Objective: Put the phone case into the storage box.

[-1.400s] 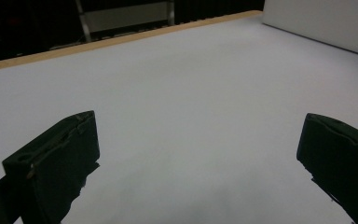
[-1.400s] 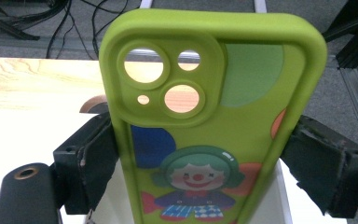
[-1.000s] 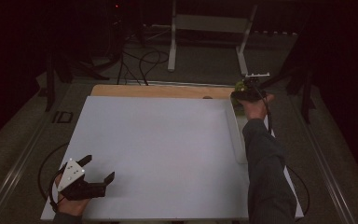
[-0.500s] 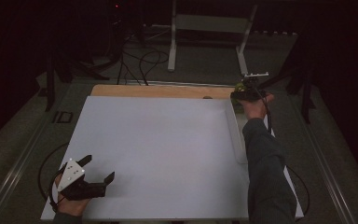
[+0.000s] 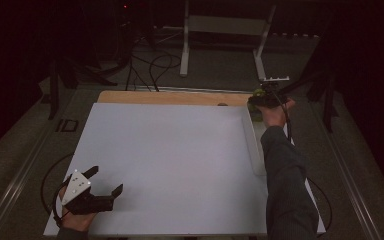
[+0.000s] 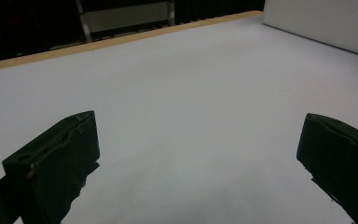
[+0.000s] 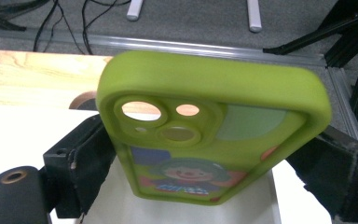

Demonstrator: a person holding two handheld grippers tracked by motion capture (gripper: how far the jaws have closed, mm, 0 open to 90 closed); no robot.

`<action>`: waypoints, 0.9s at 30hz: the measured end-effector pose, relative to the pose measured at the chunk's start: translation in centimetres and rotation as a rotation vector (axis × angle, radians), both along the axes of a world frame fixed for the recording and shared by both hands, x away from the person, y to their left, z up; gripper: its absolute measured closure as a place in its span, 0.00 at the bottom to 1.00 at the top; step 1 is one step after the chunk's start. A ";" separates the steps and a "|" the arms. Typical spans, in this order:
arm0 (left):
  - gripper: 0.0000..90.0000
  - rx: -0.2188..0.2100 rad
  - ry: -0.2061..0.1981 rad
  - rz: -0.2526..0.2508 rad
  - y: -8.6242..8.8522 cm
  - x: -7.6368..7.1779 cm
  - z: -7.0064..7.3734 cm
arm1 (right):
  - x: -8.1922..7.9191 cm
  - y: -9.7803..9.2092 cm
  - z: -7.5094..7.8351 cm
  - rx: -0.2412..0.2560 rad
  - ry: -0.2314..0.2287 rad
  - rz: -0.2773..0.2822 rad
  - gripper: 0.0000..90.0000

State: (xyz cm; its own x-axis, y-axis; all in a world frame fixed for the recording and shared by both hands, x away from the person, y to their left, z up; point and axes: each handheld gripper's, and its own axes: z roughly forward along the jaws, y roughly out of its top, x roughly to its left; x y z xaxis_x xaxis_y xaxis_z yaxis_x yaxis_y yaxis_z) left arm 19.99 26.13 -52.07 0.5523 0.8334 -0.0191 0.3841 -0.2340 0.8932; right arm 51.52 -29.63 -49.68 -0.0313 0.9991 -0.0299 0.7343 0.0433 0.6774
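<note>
A lime-green phone case (image 7: pixel 214 135) with camera cut-outs and a cartoon clown print is clamped between the jaws of my right gripper (image 7: pixel 205 163), its inside facing the camera. In the high view that right gripper (image 5: pixel 263 98) is held up at the table's far right corner, with the green phone case (image 5: pixel 258 93) showing as a small patch at its tip. My left gripper (image 5: pixel 105 181) rests near the front left corner of the white table top (image 5: pixel 170 150), jaws wide apart with nothing between them. In the left gripper view the left gripper (image 6: pixel 200 158) faces bare white surface.
A white rectangular box or tray (image 5: pixel 255 145) lies along the table's right side. A wooden strip (image 5: pixel 170 98) runs along the far edge. Beyond the table are a metal stand (image 5: pixel 220 30), cables (image 5: pixel 150 65) and dark tripod legs (image 5: pixel 325 85) on the floor.
</note>
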 end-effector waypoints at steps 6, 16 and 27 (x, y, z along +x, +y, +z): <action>0.00 0.000 0.000 0.000 0.0 0.0 0.0 | 0.0 -0.2 0.1 0.032 -0.011 -0.012 0.12; 0.00 0.000 0.002 0.002 0.0 0.0 0.0 | 0.3 -0.3 0.0 0.092 -0.024 -0.031 0.11; 0.00 0.002 0.003 0.002 0.0 0.0 -0.1 | 0.4 -0.1 0.1 0.082 -0.017 -0.011 0.11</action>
State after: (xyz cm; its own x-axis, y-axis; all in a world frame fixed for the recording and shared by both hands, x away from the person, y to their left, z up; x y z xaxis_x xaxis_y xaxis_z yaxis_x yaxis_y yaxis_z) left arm 20.00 26.12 -52.13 0.5504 0.8347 -0.0192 0.3872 -0.2348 0.8916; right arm 51.96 -29.73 -49.62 -0.0207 0.9985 0.0514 0.7228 -0.0206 0.6907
